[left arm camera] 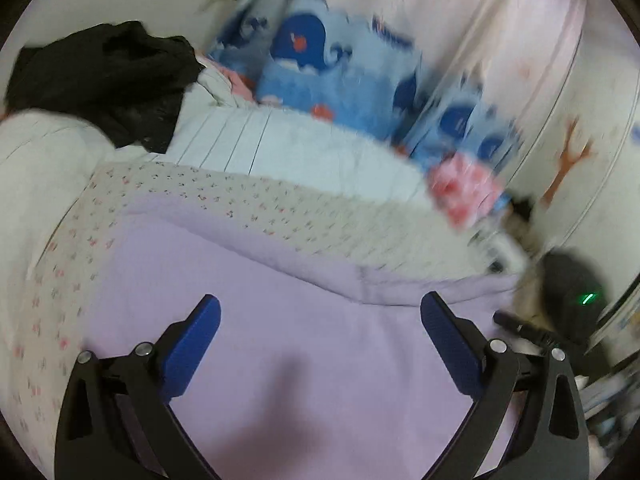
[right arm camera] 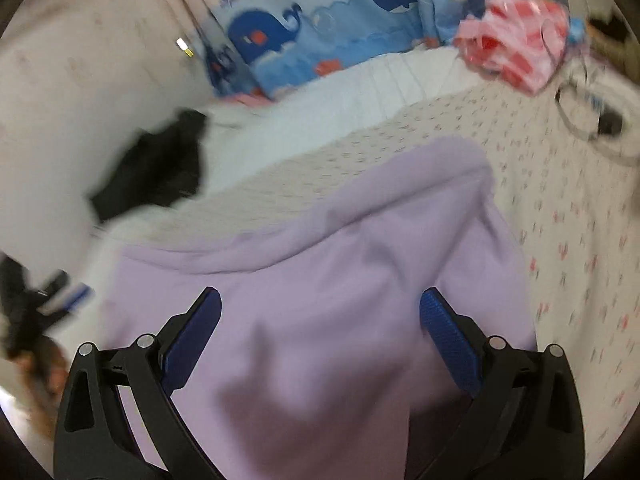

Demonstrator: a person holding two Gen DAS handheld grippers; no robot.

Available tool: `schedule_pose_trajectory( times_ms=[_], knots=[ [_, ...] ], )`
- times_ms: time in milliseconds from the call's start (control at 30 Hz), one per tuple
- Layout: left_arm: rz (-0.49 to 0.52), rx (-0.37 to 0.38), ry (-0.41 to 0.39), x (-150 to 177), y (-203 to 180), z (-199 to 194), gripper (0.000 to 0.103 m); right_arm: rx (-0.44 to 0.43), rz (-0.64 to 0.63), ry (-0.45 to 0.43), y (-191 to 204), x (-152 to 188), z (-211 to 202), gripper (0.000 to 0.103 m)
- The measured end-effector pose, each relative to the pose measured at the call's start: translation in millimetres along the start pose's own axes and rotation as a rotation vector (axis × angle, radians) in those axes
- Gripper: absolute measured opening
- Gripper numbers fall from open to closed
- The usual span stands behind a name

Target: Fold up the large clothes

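The lilac garment point(right arm camera: 320, 280) looks soft, light and floppy; its folded far edge seems best pinched; left gripper point(left arm camera: 320, 332) and right gripper point(right arm camera: 320, 324) hover wide, empty.

The left gripper point(left arm camera: 320, 334) has matte black, curved arms with triangular cut-outs, each arm carrying two round silver screw heads near its joint. Its fingers point(left arm camera: 194, 346) are faced with flat, deep blue pads. The right gripper point(right arm camera: 320, 328) is built alike, and its blue pads point(right arm camera: 448, 340) show a fine ribbed texture.
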State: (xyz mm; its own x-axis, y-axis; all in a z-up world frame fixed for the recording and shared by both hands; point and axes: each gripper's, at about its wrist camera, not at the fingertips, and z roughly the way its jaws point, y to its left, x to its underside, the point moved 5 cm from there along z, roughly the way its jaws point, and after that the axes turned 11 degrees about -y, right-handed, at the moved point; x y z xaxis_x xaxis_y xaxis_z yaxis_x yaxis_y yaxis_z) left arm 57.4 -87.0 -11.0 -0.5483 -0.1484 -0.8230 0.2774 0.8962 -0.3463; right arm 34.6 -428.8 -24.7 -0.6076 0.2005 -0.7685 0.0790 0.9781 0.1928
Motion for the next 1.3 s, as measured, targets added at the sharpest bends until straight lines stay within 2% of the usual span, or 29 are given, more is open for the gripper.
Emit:
schedule_pose_trajectory(
  times_ms=[67, 100, 167, 233, 300, 367, 400, 467, 533, 567, 633, 700, 733, 767, 833, 900, 967, 1000, 1067, 1133, 1233, 1300],
  knots=[
    [0.001, -0.08, 0.047, 10, 14, 37, 0.095, 0.079, -0.05, 0.064, -6, 14, 42, 0.097],
    [-0.006, -0.124, 0.085, 19, 26, 59, 0.095, 0.078, -0.03, 0.104, -11, 22, 61, 0.097],
    [-0.064, -0.153, 0.129, 31, 45, 87, 0.095, 0.071, 0.024, 0.1, -17, 22, 83, 0.097],
    [-0.116, -0.175, 0.134, 36, 57, 100, 0.095, 0.099, 0.008, 0.128, -14, 19, 99, 0.097],
    [-0.098, -0.198, 0.171, 40, 57, 103, 0.095, 0.123, -0.02, 0.174, -13, 21, 109, 0.097],
    [-0.08, -0.2, 0.198, 36, 53, 100, 0.095, 0.143, -0.047, 0.19, -11, 17, 102, 0.097],
    [-0.084, -0.201, 0.186, 27, 52, 90, 0.095, 0.145, -0.054, 0.162, -10, 11, 92, 0.097],
    [-0.092, -0.194, 0.114, 7, 51, 67, 0.095, 0.111, -0.069, 0.036, -4, -11, 68, 0.097],
    [-0.049, -0.214, 0.043, -16, 52, 51, 0.095, 0.116, -0.125, -0.01, 3, -24, 61, 0.097],
    [-0.035, -0.229, 0.03, -21, 55, 52, 0.095, 0.131, -0.152, -0.001, 5, -26, 65, 0.097],
    [-0.04, -0.265, 0.057, -20, 71, 64, 0.095, 0.19, -0.205, 0.071, -5, -18, 92, 0.097],
    [-0.058, -0.303, 0.103, 0, 93, 81, 0.095, 0.203, -0.182, 0.192, -24, 8, 127, 0.097],
    [-0.083, -0.29, 0.135, 14, 103, 91, 0.095, 0.168, -0.129, 0.207, -30, 13, 135, 0.097],
    [-0.129, -0.264, 0.15, 26, 111, 99, 0.095, 0.149, -0.087, 0.18, -35, 11, 137, 0.097],
    [-0.217, -0.23, 0.127, 36, 127, 102, 0.095, 0.142, -0.062, 0.185, -39, 13, 144, 0.097],
    [-0.204, -0.243, 0.142, 38, 126, 105, 0.095, 0.143, -0.064, 0.209, -40, 13, 147, 0.097],
    [-0.127, -0.282, 0.183, 37, 119, 104, 0.095, 0.146, -0.07, 0.238, -39, 9, 137, 0.096],
    [-0.101, -0.303, 0.178, 30, 116, 94, 0.095, 0.152, -0.068, 0.228, -37, 5, 126, 0.096],
    [-0.147, -0.275, 0.122, 18, 114, 62, 0.095, 0.119, -0.049, 0.145, -31, -8, 88, 0.096],
    [-0.17, -0.217, 0.064, 11, 102, 23, 0.095, 0.094, -0.089, 0.044, -25, -12, 41, 0.096],
    [-0.112, -0.211, 0.014, 18, 92, -11, 0.095, 0.106, -0.144, -0.013, -31, 6, 2, 0.096],
    [-0.108, -0.226, 0.028, 37, 96, -14, 0.095, 0.142, -0.143, 0.029, -50, 33, 8, 0.096]
  ],
)
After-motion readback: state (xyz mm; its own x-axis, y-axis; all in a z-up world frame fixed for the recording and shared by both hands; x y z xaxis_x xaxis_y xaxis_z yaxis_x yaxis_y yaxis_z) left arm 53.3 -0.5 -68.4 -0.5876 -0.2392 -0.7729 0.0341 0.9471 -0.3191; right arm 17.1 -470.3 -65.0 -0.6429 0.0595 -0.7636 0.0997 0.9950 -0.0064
